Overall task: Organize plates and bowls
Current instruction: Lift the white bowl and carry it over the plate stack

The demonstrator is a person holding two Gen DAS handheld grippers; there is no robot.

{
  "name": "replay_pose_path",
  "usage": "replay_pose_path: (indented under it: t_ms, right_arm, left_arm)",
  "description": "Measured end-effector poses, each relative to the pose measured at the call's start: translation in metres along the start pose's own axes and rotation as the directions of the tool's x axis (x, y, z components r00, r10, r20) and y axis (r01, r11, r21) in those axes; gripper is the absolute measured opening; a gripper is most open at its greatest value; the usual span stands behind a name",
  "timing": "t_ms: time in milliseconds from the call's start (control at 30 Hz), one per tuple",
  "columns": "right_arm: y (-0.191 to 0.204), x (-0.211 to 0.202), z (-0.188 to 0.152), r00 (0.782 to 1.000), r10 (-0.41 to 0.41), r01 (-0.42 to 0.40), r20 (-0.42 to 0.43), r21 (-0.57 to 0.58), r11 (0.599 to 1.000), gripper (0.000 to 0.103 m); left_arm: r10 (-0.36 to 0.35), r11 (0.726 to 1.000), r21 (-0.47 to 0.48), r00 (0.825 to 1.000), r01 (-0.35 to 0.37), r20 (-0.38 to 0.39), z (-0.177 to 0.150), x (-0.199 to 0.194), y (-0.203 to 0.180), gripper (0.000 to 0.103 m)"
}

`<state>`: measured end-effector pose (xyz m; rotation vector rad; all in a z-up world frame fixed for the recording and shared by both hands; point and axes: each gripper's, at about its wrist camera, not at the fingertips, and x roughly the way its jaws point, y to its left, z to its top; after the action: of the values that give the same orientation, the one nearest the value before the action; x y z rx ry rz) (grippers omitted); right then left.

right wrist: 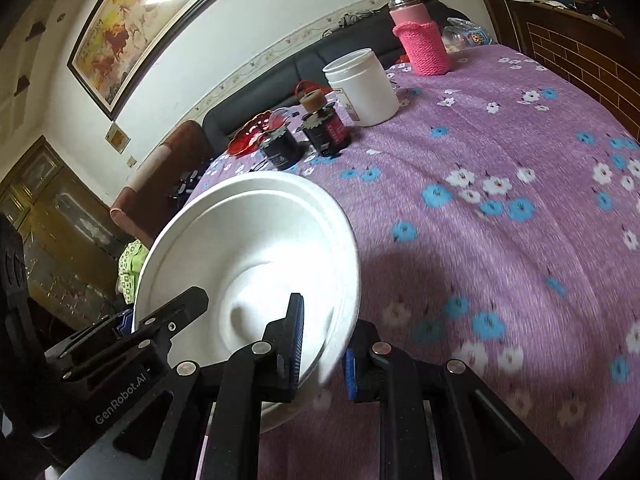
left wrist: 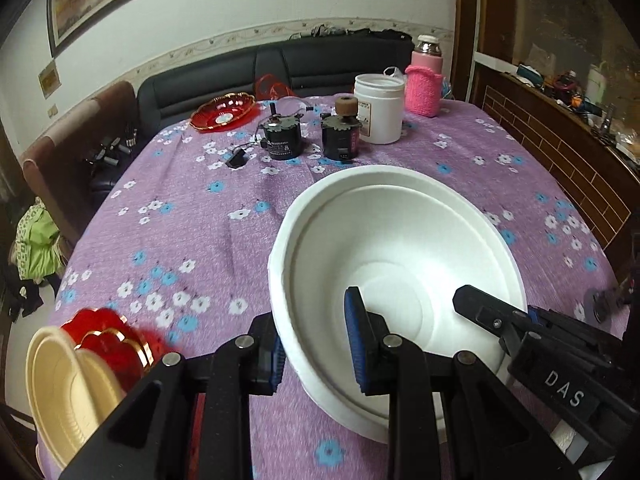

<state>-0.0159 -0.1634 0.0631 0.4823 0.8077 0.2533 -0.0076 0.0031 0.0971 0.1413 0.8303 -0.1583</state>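
A white foam bowl (left wrist: 400,248) hangs above the purple flowered tablecloth (left wrist: 180,220), held from both sides. My left gripper (left wrist: 318,356) is shut on its left rim, one blue pad inside the wall and one outside. My right gripper (right wrist: 322,360) is shut on the opposite rim of the same bowl (right wrist: 256,240), which looks tilted in that view. The right gripper also reaches in from the right edge of the left wrist view. At the table's near left corner lie a cream bowl (left wrist: 68,380) and red gold-rimmed plates (left wrist: 108,336). Another red plate (left wrist: 223,111) sits at the far side.
Two small black motors (left wrist: 280,136) (left wrist: 340,136), a white jar (left wrist: 378,108) and a pink knitted bottle sleeve (left wrist: 423,88) stand at the far side. A dark sofa (left wrist: 320,64) lies behind the table, a wooden cabinet (left wrist: 560,152) to its right.
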Motion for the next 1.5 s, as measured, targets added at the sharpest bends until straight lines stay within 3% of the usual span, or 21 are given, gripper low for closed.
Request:
replay_pose_path:
  t_ms: [533, 1033, 1500]
  right_arm:
    - [0.038, -0.051, -0.06, 0.997, 0.049, -0.046, 0.06, -0.061, 0.997, 0.018]
    - [0.087, -0.065, -0.096, 0.996, 0.064, -0.053, 0.063, -0.165, 0.985, 0.018]
    - [0.134, -0.06, -0.112, 0.997, 0.059, -0.043, 0.054, -0.267, 0.963, 0.018]
  left_arm:
    - [-0.064, 0.988, -0.137, 0.997, 0.07, 0.048, -0.059, -0.07, 0.03, 0.025]
    - [-0.025, 0.984, -0.174, 0.994, 0.043, 0.104, -0.099, -0.117, 0.061, 0.025]
    - [0.005, 0.968, -0.249, 0.993, 0.026, 0.122, -0.119, -0.137, 0.105, 0.025]
